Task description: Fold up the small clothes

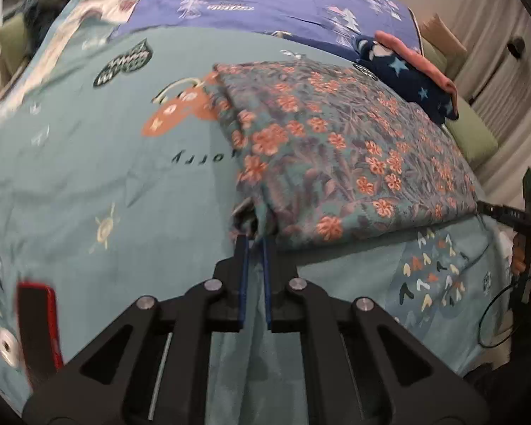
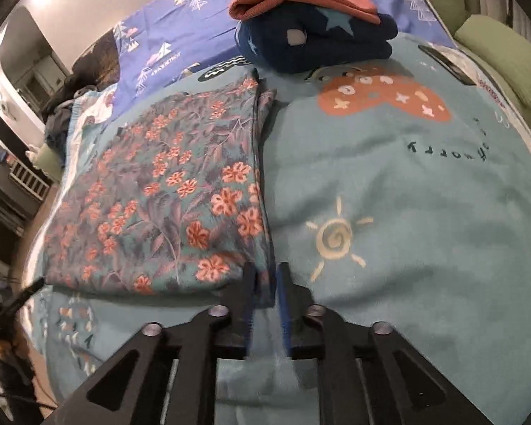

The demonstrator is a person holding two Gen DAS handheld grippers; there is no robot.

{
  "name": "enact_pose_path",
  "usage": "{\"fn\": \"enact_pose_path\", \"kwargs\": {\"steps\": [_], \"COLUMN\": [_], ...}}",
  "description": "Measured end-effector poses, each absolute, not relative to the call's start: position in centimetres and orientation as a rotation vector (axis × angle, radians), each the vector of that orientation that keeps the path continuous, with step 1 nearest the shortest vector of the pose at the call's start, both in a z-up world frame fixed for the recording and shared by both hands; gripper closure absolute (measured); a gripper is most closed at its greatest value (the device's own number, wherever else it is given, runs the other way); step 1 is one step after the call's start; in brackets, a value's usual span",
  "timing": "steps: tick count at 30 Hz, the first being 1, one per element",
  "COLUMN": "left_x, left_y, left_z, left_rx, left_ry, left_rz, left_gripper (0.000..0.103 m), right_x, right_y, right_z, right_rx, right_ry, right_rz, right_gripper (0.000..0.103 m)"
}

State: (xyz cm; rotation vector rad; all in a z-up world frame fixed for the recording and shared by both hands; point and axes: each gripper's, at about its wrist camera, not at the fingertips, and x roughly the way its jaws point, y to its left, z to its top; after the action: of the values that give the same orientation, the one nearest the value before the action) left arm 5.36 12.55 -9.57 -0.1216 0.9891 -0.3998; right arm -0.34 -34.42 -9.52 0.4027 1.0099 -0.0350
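A folded floral garment (image 1: 336,148), teal with orange flowers, lies flat on the teal printed blanket (image 1: 88,177). It also shows in the right wrist view (image 2: 159,198). My left gripper (image 1: 255,244) has its jaws a narrow gap apart at the garment's near left corner, and a fold of the cloth sits between the fingertips. My right gripper (image 2: 265,276) has its jaws a narrow gap apart at the garment's near right corner, with the cloth edge between them.
A stack of a folded navy star garment (image 2: 315,42) and a pink one (image 2: 301,0) lies behind, on a purple sheet (image 2: 180,28). A red phone (image 1: 39,322) lies at the near left. Green cushions (image 2: 499,49) line the bed's edge. A dark phone (image 2: 446,62) lies on the blanket.
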Motion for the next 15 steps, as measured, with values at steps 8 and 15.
{"fn": "enact_pose_path", "kwargs": {"steps": [8, 15], "left_x": [9.1, 19.8], "left_y": [12.6, 11.5], "left_z": [-5.2, -7.0], "left_rx": [-0.135, -0.154], "left_ry": [0.838, 0.911], "left_rz": [-0.383, -0.317], "left_gripper": [0.041, 0.041], "right_x": [3.3, 13.1], "right_y": [-35.8, -35.8], "right_z": [-4.3, -5.7], "right_rx": [0.326, 0.285], "right_ry": [0.805, 0.881], "right_rz": [-0.044, 0.008], "right_gripper": [0.043, 0.041]}}
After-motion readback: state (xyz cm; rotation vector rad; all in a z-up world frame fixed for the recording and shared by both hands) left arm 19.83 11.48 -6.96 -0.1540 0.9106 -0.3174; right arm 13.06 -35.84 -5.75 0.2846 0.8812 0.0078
